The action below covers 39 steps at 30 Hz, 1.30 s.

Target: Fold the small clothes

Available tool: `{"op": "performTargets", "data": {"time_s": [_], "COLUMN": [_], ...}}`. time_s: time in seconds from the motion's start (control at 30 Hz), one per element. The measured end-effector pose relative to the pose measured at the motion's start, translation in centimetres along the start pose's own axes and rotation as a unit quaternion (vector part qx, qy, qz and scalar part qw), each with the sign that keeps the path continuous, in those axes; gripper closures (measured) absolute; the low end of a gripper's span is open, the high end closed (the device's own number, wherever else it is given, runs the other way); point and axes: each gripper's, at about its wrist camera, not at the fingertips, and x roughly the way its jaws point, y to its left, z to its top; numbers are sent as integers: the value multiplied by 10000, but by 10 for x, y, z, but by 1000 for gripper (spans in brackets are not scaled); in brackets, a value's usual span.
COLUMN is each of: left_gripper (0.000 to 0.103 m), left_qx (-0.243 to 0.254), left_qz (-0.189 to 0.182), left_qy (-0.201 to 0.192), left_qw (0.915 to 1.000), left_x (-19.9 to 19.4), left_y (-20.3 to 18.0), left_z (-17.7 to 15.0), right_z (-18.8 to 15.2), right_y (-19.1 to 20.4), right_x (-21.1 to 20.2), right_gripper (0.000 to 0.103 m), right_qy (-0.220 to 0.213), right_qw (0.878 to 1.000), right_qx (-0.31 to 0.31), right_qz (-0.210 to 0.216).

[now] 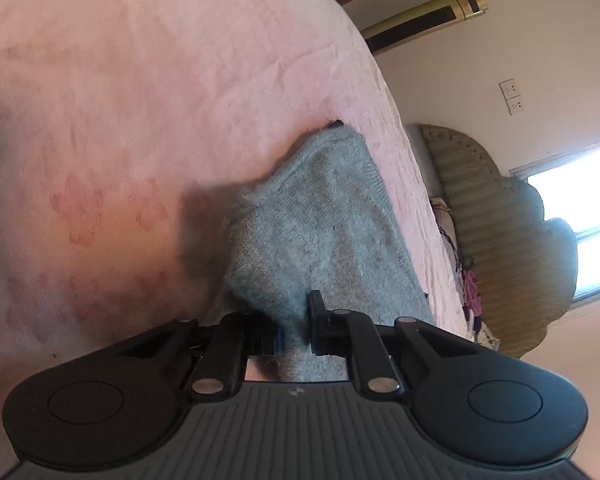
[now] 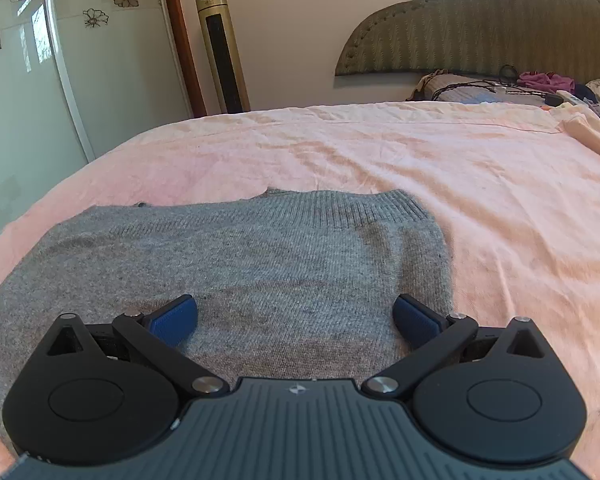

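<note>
A small grey knitted sweater (image 2: 260, 264) lies on the pink bedspread (image 2: 480, 184). My right gripper (image 2: 296, 318) is open, its blue pads (image 2: 172, 320) spread wide just above the sweater's near part, holding nothing. In the left wrist view my left gripper (image 1: 294, 330) is shut on a fold of the grey sweater (image 1: 320, 220), which rises lifted off the pink bedspread (image 1: 140, 100) and casts a shadow to its left.
A padded green headboard (image 2: 480, 24) stands at the far end with loose clothes and cables (image 2: 540, 84) by the pillows. A gold tower fan (image 2: 222, 48) and a glass sliding door (image 2: 40, 60) stand beyond the bed's left edge.
</note>
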Motion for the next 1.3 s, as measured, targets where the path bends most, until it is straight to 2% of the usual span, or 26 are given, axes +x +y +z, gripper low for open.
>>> {"op": "performTargets", "data": {"time_s": [0.1, 0.13, 0.17, 0.2, 0.23, 0.27, 0.33, 0.37, 0.43, 0.47, 0.53, 0.6, 0.7, 0.77, 0.83, 0.9, 0.93, 1.03, 1.07, 1.13, 1.17, 1.2, 1.23, 1.3], "left_gripper": [97, 97, 98, 98, 98, 98, 98, 98, 98, 98, 98, 98, 98, 98, 97, 97, 97, 97, 97, 97, 97, 97, 97, 97], "left_qx": [811, 1296, 1887, 2444, 3131, 3750, 4816, 5127, 5562, 5652, 5615, 5682, 5555, 5515, 5507, 5494, 5470, 5455, 5504, 5702, 5792, 5862, 5901, 5937], "left_qz": [387, 480, 493, 391, 161, -39, -256, -378, -453, -354, -300, -391, -469, -502, -533, -573, -603, -750, -793, -794, -783, -794, -822, -917], "left_qy": [-366, -513, -696, -845, -938, -909, -555, -281, 232, 367, 483, 298, 345, 368, 363, 362, 363, 341, 322, 286, 293, 327, 367, 451], "left_qw": [9953, 9891, 9783, 9652, 9449, 9225, 8743, 8573, 8295, 8234, 8255, 8214, 8295, 8318, 8322, 8328, 8342, 8341, 8305, 8171, 8108, 8056, 8023, 7981], "left_x": [-1, -2, -2, -1, -1, 3, 18, 27, 46, 56, 67, 65, 65, 66, 64, 62, 61, 58, 55, 51, 52, 54, 56, 58], "left_y": [-25, -40, -61, -81, -107, -128, -160, -166, -167, -162, -150, -145, -140, -139, -134, -133, -132, -128, -130, -135, -138, -141, -145, -156], "left_z": [-3, -7, -14, -24, -40, -58, -101, -121, -154, -164, -172, -175, -174, -172, -169, -167, -166, -163, -164, -174, -178, -181, -183, -188], "right_z": [0, 0, 0, 0, 0, 0, 0, 0, -1, -1, -1, 1, 13, 24, 31, 37, 40, 45, 46, 48, 50, 51, 52, 57], "right_y": [-2, -2, -3, -5, -7, -10, -15, -17, -20, -21, -24, -29, -37, -45, -52, -51, -46, -24, -18, -11, -8, -7, -9, -13], "right_x": [-1, -1, -1, -2, -3, -4, -6, -6, -8, -8, -9, -10, -16, -23, -23, -7, 2, 21, 25, 33, 36, 37, 40, 36], "right_gripper": [0, 0, 0, 0, 0, 0, 0, 0, 0, 0, 0, 0, 0, 0, 0, 0, 0, 2, 7, 18, 35, 66, 82, 85], "right_qy": [-16, -21, -30, -46, -65, -89, -140, -159, -188, -194, -206, -186, -30, -82, -39, 551, 849, 1307, 1357, 1383, 1372, 1377, 1447, 1387], "right_qw": [10000, 10000, 9999, 9998, 9996, 9993, 9984, 9979, 9970, 9966, 9957, 9939, 9862, 9698, 9436, 9247, 9225, 9372, 9404, 9480, 9539, 9583, 9582, 9600], "right_qx": [49, 69, 100, 150, 212, 289, 452, 522, 625, 660, 739, 890, 1445, 2065, 2690, 2919, 2882, 2364, 2251, 2021, 1854, 1729, 1701, 1596], "right_qz": [40, 55, 78, 109, 149, 200, 306, 353, 427, 456, 526, 630, 807, 1298, 1932, 2379, 2425, 2207, 2157, 2033, 1920, 1808, 1788, 1838]}}
